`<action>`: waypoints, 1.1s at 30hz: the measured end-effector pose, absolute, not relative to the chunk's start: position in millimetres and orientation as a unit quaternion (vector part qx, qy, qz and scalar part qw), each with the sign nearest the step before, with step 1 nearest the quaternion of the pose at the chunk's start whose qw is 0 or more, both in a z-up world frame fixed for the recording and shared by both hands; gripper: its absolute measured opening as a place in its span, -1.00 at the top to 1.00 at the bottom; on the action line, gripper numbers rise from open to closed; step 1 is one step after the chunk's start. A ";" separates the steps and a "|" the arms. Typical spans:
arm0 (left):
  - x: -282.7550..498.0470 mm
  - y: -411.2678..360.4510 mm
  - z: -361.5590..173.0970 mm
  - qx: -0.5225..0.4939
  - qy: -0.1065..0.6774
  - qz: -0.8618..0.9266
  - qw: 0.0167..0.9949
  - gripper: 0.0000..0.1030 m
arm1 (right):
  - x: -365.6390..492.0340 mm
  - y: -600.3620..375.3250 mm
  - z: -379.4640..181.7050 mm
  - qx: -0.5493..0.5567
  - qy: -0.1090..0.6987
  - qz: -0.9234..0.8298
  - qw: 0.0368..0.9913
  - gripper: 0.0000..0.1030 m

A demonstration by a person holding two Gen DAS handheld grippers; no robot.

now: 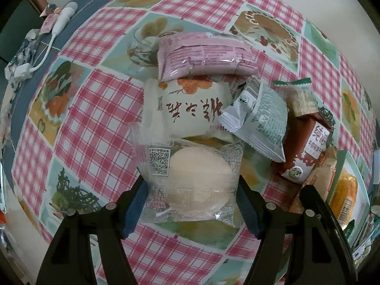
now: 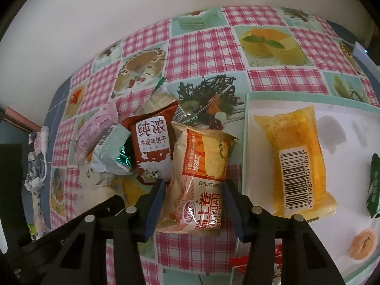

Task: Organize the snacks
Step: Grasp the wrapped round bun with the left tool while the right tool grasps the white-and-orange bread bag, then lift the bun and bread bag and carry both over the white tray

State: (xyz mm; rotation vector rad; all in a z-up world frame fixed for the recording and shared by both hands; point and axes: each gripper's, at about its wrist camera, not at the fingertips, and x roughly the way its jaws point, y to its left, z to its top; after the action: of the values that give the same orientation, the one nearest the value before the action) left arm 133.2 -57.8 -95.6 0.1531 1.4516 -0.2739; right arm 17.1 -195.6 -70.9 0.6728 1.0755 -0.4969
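Soft, even, dimmish light; strong fisheye bending and dark corners; faint shadows, perhaps slight blur at edges.

My right claw (image 2: 193,201) squeezes an orange snack bag (image 2: 201,175). Beside it, a yellow cake pack (image 2: 296,161) lies on the white tray (image 2: 344,123).

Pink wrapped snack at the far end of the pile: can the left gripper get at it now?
Probably not yet. The left gripper already straddles a clear-wrapped bun, and the cream packet lies between it and the pink snack, whose top is uncovered.
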 end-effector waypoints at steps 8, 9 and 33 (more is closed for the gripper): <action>136.4 -46.5 -96.7 0.060 0.663 -0.116 0.737 -0.42 | 29.4 -178.3 -73.1 0.239 0.521 -0.257 0.779 -0.01; 136.5 -46.4 -97.0 0.060 0.663 -0.116 0.738 -0.42 | 30.4 -177.4 -73.5 0.234 0.522 -0.259 0.779 0.00; 131.5 -42.5 -48.8 0.039 0.633 -0.140 0.760 -0.39 | 11.7 -185.2 -6.9 0.254 0.449 -0.262 0.816 0.19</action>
State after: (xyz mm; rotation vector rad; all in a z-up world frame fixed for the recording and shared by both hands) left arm 131.5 -42.5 -48.8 0.0846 1.3782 -0.3045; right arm 11.7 -185.2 -6.9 0.5412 0.9583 -0.5580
